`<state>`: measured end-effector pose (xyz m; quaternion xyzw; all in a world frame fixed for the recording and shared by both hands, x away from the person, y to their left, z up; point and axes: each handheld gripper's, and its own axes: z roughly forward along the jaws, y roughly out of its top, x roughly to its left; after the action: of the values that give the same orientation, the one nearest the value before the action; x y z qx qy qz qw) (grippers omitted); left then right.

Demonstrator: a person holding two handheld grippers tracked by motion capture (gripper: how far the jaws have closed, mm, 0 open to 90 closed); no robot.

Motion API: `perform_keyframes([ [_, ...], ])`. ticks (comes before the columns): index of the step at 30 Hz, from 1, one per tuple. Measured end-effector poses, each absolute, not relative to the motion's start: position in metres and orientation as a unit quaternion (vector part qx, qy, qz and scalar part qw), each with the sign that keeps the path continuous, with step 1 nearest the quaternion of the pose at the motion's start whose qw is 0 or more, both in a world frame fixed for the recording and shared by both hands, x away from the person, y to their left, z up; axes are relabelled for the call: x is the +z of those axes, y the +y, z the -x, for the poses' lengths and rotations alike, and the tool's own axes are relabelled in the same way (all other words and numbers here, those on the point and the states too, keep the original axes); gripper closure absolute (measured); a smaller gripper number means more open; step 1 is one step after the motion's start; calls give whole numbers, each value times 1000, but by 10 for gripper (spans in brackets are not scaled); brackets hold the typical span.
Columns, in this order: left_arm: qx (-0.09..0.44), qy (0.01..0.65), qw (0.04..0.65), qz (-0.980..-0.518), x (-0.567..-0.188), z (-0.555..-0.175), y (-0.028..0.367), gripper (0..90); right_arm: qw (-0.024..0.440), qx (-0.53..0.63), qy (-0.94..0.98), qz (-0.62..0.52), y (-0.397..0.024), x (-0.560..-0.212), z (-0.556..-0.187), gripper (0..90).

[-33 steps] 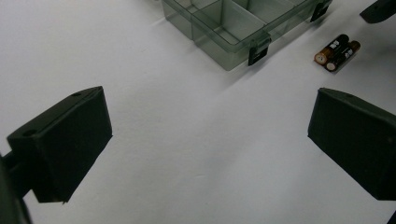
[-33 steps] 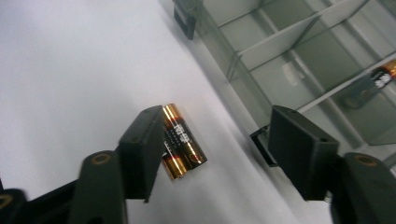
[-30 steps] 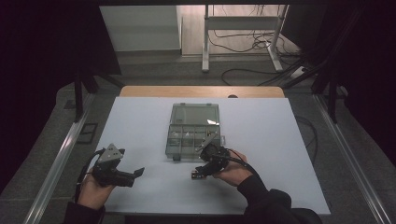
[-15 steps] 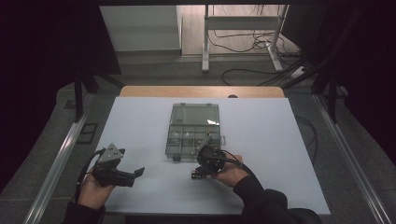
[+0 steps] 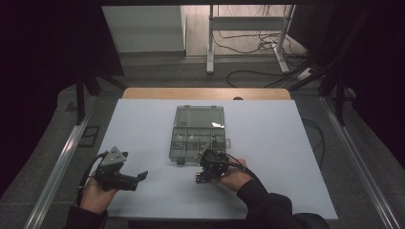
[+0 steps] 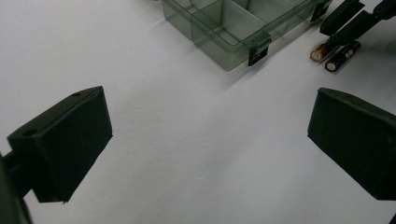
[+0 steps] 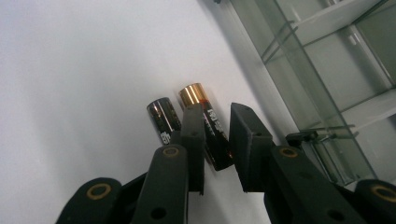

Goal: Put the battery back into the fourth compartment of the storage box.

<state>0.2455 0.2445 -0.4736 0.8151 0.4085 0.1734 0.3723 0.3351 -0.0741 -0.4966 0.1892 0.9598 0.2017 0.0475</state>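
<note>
Our right gripper (image 7: 217,135) has just been closing its jaws around the copper-topped battery (image 7: 205,126), which lies on the white table (image 5: 267,143) beside a black battery (image 7: 164,119), near the clear organizer box (image 5: 197,135). Our left gripper (image 6: 205,144) hangs released, empty.

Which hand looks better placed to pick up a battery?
The right. The right gripper has just been closing around the copper-topped battery, beside the black battery. The left gripper is open over bare table, farther off.
</note>
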Motion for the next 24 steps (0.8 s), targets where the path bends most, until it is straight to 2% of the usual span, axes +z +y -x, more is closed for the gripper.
perform_keyframes([
  [9, 174, 409, 372, -815, -474, -246, 244, 2, 62, 181, 964, -184, -71, -506, -339, 749],
  [24, 174, 409, 371, -816, -474, -246, 245, 2, 65, 204, 958, -192, -73, -494, -337, 760],
])
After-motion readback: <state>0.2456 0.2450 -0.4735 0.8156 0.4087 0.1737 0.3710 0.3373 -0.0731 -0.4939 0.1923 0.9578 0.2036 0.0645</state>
